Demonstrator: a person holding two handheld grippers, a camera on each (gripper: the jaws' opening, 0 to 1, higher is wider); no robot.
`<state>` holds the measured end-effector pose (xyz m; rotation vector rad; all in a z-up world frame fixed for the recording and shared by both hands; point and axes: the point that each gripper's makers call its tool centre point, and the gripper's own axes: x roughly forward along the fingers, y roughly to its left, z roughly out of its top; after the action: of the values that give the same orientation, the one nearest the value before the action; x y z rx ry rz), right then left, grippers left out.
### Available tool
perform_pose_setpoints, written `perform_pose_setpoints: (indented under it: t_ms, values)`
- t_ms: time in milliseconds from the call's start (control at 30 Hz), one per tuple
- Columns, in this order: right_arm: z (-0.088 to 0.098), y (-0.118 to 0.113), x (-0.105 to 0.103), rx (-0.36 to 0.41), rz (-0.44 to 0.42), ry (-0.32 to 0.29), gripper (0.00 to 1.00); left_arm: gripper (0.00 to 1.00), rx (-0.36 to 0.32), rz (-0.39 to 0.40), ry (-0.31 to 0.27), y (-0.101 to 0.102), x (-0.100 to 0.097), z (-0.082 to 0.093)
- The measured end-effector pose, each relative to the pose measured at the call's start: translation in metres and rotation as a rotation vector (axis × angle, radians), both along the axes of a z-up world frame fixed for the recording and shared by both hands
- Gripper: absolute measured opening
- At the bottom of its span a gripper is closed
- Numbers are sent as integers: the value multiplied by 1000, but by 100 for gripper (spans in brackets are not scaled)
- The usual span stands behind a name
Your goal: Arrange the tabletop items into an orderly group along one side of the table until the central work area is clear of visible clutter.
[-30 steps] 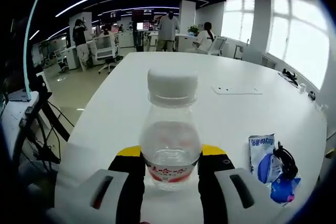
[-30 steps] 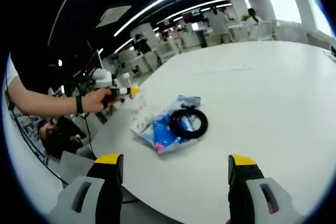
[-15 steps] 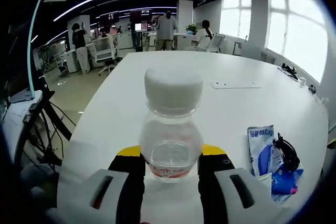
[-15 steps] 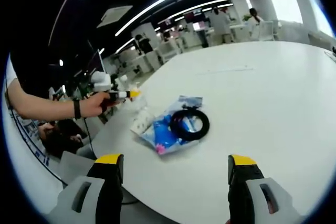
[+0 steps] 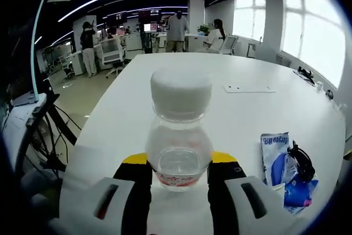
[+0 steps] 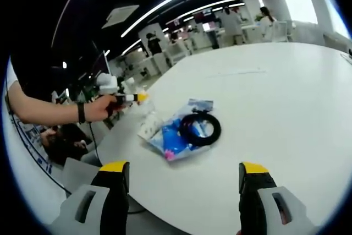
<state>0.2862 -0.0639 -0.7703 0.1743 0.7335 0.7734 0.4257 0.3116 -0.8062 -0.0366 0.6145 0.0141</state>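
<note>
Left gripper view: my left gripper [image 5: 179, 171] has its jaws closed onto a clear bottle [image 5: 179, 136] with a white cap, upright, held at its lower body just above the white table [image 5: 258, 70]. Bottle base is hidden between the jaws, so I can't tell if it touches the table. Table's near-left edge runs just left of the bottle; beyond the bottle the surface is open up to a flat white plate-like piece [image 5: 246, 88] far off. Right of the bottle, near the table's edge, lies a blue-white packet [image 5: 280, 171] with a black cable coil [image 5: 300, 160] on it; both distorted by the lens.

Right gripper view: right gripper [image 6: 184, 182] jaws spread wide, holding nothing, hovering above the table [image 6: 286, 97] near its front edge. Ahead of it the packet [image 6: 173, 138] with the cable coil [image 6: 199, 129] on top. Left of the packet, by the table's edge, a hand [image 6: 102, 107] holds the left gripper [image 6: 129, 97]; the bottle there is too small to make out. Wide open surface right of the packet.
</note>
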Motion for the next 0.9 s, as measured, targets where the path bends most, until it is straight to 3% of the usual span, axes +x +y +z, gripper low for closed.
perform_pose_setpoints:
  t_ms: [667,900]
  values:
    - [1,-6,-1,4,-9,-7,83,38,-16,69,12,8,14,-5]
    - [2,-7,-4,4,-19,-4,83,38,-20,93,18,10,10,-4]
